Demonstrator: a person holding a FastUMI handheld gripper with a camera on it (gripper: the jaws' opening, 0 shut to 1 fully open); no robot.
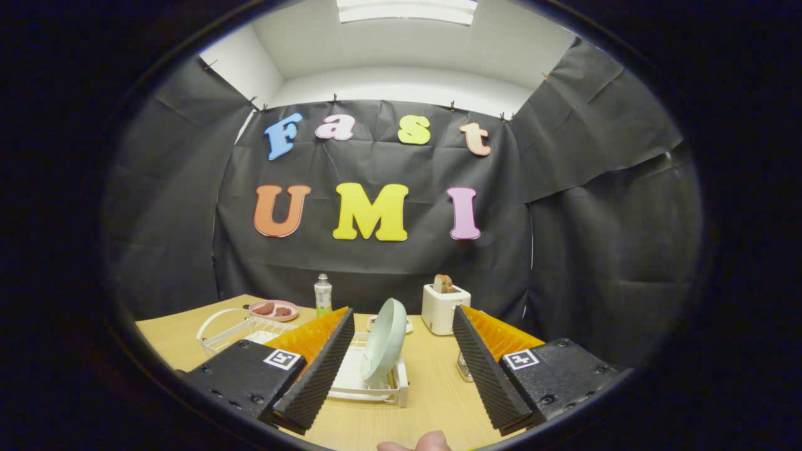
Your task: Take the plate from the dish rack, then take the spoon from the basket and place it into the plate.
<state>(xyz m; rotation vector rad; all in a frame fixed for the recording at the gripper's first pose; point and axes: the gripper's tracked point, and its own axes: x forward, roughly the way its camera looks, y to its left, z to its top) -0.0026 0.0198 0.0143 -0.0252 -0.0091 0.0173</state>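
Note:
A pale green plate (pixel 385 340) stands on edge, tilted, in a white dish rack (pixel 369 382) on the wooden table (pixel 432 388). It lies just ahead of my gripper (pixel 401 329), between the two fingers and nearer the left one. The fingers are spread wide with nothing held. A white wire basket (pixel 241 331) sits beyond the left finger; I cannot make out a spoon in it.
A pink dish with brown food (pixel 274 309) and a small bottle (pixel 322 294) stand behind the basket. A white toaster with bread (pixel 444 307) is at the back beyond the right finger. A small glass object (pixel 464 368) sits beside the right finger. A fingertip (pixel 426 442) shows at the near edge.

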